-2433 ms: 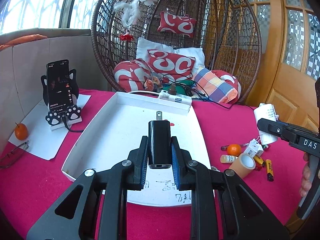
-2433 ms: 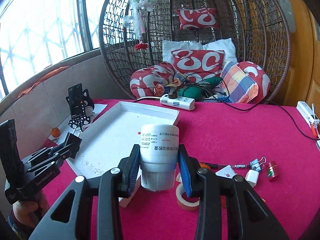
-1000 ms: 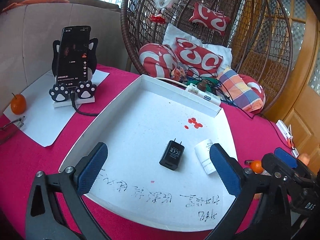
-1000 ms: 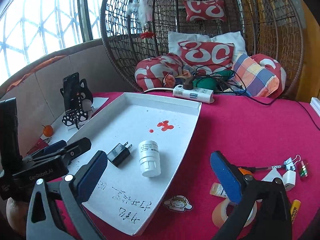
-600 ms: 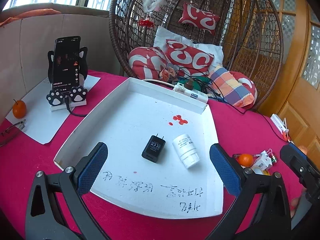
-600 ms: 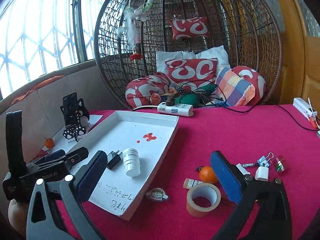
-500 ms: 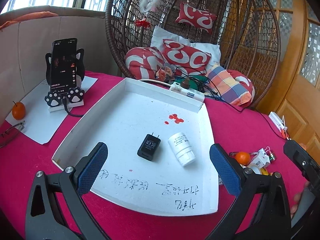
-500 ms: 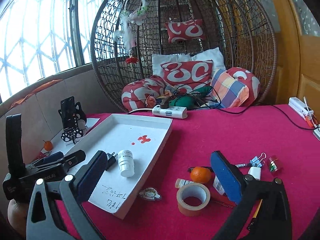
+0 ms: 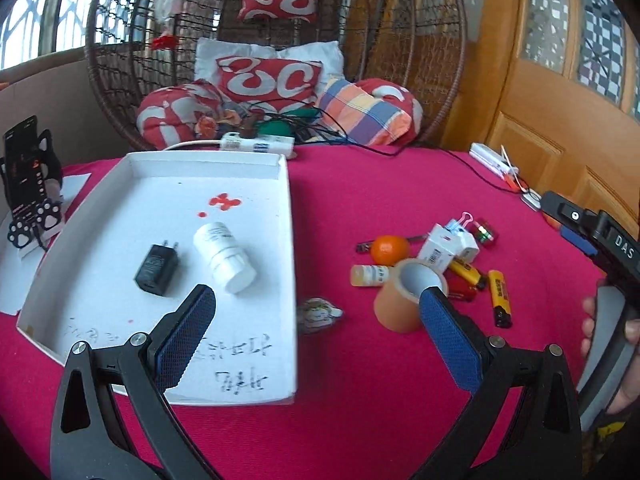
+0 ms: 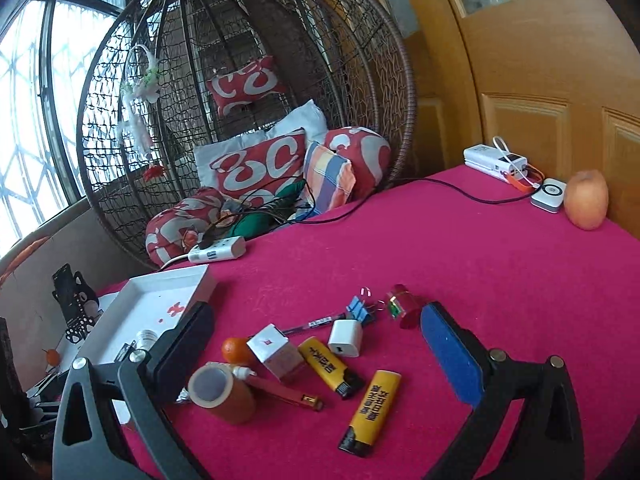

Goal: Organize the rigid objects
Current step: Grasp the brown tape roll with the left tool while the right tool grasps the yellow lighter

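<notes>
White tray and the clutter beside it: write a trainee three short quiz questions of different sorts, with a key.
1. True or false: the black plug-in charger lies inside the white cardboard tray.
2. Which lies beside the charger in the tray? A) white plastic bottle B) small orange fruit C) tan tape roll
3. Fill in: both the left gripper and the right gripper are ____.

Key: 1 true; 2 A; 3 open
</notes>
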